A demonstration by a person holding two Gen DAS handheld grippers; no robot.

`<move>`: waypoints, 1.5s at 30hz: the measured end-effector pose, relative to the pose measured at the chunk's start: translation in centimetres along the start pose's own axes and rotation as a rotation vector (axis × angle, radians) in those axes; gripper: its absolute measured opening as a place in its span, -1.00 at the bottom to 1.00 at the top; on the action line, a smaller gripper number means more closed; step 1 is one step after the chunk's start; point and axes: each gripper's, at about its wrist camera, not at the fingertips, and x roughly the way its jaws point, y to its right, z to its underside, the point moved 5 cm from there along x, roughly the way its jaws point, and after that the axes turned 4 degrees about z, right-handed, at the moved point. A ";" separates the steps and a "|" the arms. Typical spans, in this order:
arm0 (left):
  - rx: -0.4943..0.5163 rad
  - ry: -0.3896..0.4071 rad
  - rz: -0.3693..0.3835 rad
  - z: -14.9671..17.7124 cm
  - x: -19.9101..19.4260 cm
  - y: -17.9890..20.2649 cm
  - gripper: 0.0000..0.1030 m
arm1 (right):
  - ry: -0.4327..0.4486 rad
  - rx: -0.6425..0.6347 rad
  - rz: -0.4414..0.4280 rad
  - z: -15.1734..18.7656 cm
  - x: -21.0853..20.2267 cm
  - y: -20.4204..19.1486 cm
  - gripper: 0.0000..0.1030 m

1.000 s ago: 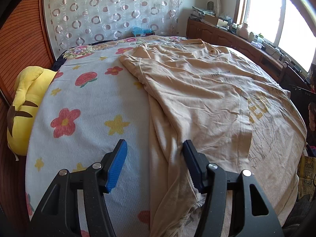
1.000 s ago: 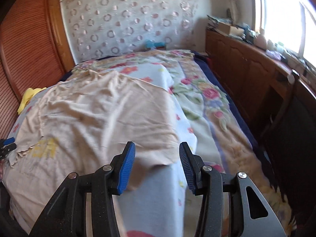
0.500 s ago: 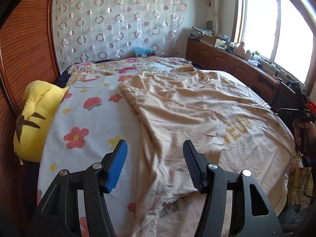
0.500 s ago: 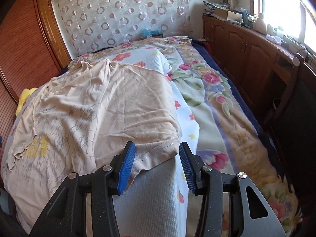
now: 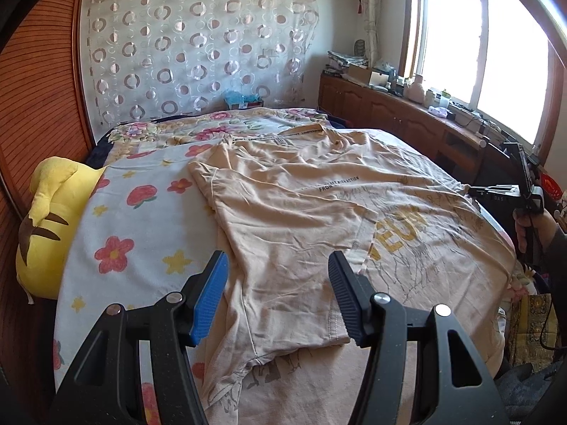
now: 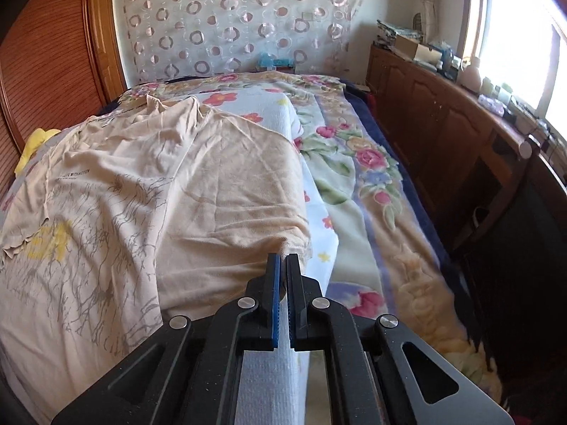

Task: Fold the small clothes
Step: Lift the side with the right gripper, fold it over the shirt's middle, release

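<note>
Lying spread across the bed, the beige T-shirt has one side already turned in over itself, and the step in hand looks like the taking of corners for the next fold. The right gripper has just been closing and now pinches the shirt's hem at the near corner by the bed's edge, its blue pads pressed together on the cloth. The left gripper hovers over the opposite near part of the shirt with its jaws spread and nothing between them; it seems to need to drop onto the hem below and close, so both corners can be carried toward the collar together. Under the shirt lies a floral blanket, whose loose cloth could be caught in a grip along with the hem. A yellow plush toy sits against the wooden wall at the bed's side, well apart, and a wooden cabinet under the window runs along the other side, neither in the way
</note>
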 end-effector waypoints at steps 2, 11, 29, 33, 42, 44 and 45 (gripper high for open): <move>-0.002 0.000 -0.001 0.2 -0.1 0.0 0.16 | 0.028 -0.003 0.013 -0.4 -0.7 0.0 -0.94; -0.017 -0.002 -0.011 0.3 -0.1 -0.5 0.16 | 0.154 -0.051 0.060 -3.2 -4.8 -0.9 -0.95; -0.015 0.017 -0.012 -0.6 -0.7 -0.4 0.16 | 0.179 -0.240 -0.224 -1.3 -8.6 -12.9 -0.95; -0.003 0.017 -0.012 -0.7 -0.8 -0.2 0.16 | 0.097 -0.275 -0.276 0.7 -6.3 -15.0 -0.86; -0.019 0.016 -0.006 -0.8 -0.6 -0.5 0.16 | 0.086 -0.166 -0.261 -1.5 -4.8 -11.1 -0.37; -0.015 0.019 -0.002 -0.9 -0.7 -0.2 0.16 | 0.063 -0.139 -0.229 -1.7 -3.7 -9.8 -0.37; -0.013 0.021 0.001 -1.0 -0.7 0.0 0.16 | 0.053 -0.127 -0.221 -1.7 -3.3 -9.4 -0.37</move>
